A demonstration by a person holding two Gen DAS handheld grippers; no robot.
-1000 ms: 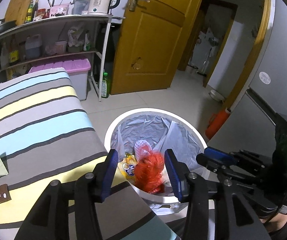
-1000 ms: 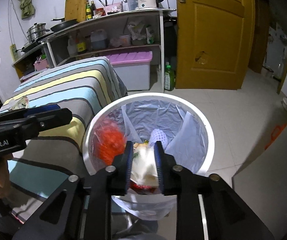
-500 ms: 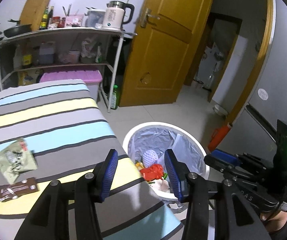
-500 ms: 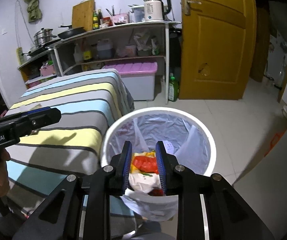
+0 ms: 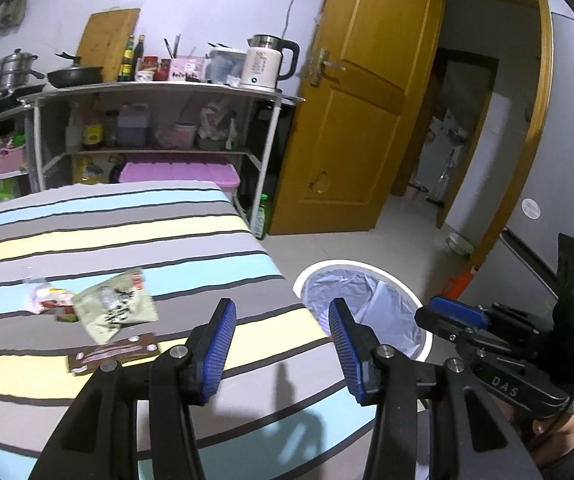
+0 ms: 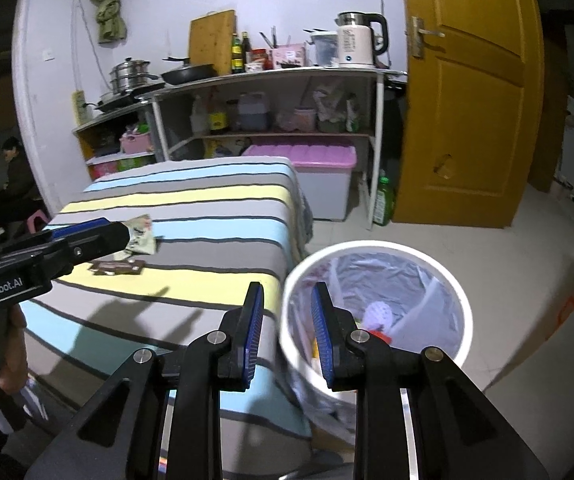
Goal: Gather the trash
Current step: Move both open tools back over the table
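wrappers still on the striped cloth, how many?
3: pale green snack pouch, dark brown bar wrapper nearer the grippers, crumpled clear wrapper with red print left of the pouch. More may lie out of frame.

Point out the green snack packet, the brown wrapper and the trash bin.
green snack packet (image 5: 117, 307), left wrist view, middle of its printed face
brown wrapper (image 5: 113, 353), left wrist view, its centre
trash bin (image 6: 371, 245), right wrist view, far white rim

Both grippers are matte black plastic with ribbed blue pads lining the inner faces of the fingers and silver round screws at the finger pivots. The left gripper (image 5: 281, 346) reads "GenRobot.AI" in white along its side; the right gripper (image 6: 287, 334) carries white "DAS" lettering and a small green light.
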